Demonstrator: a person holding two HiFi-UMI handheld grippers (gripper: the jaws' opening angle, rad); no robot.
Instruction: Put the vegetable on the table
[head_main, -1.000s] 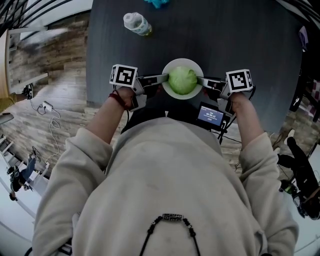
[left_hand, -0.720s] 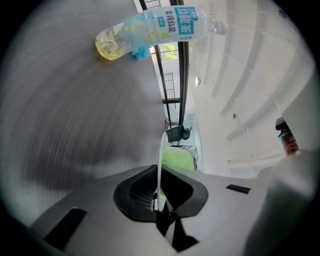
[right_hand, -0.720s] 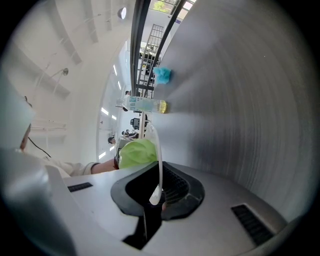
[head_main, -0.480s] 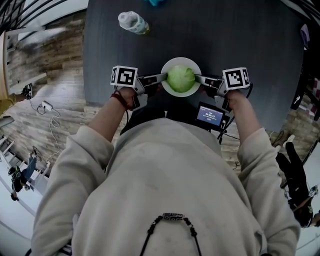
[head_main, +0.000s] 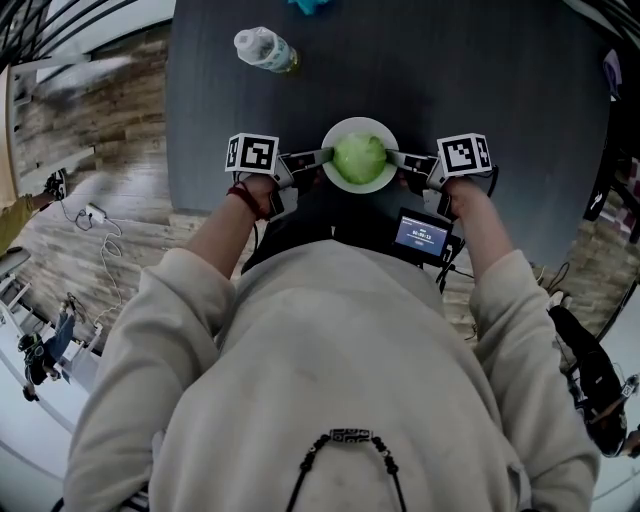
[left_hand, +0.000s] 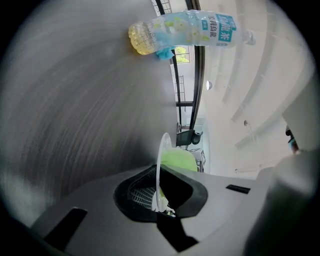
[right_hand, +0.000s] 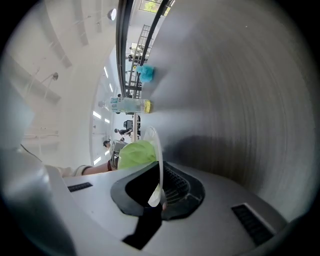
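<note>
A green leafy vegetable (head_main: 359, 157) lies on a white plate (head_main: 376, 184) over the near edge of the dark table (head_main: 450, 70). My left gripper (head_main: 322, 158) is shut on the plate's left rim, and my right gripper (head_main: 398, 157) is shut on its right rim. In the left gripper view the plate's thin rim (left_hand: 159, 170) stands edge-on between the jaws, with the vegetable (left_hand: 179, 159) just beyond. The right gripper view gives the same: the rim (right_hand: 159, 165) pinched in the jaws and the vegetable (right_hand: 137, 153) beside it. Whether the plate touches the table I cannot tell.
A clear plastic bottle (head_main: 264, 47) lies on the table at the far left, and a blue-green object (head_main: 315, 5) sits at the far edge. A small device with a lit screen (head_main: 421, 236) hangs at the person's waist. Wooden floor with cables lies to the left.
Both grippers and the plate with the vegetable have sunk lower toward the table. Their grip on the rim is unchanged.
</note>
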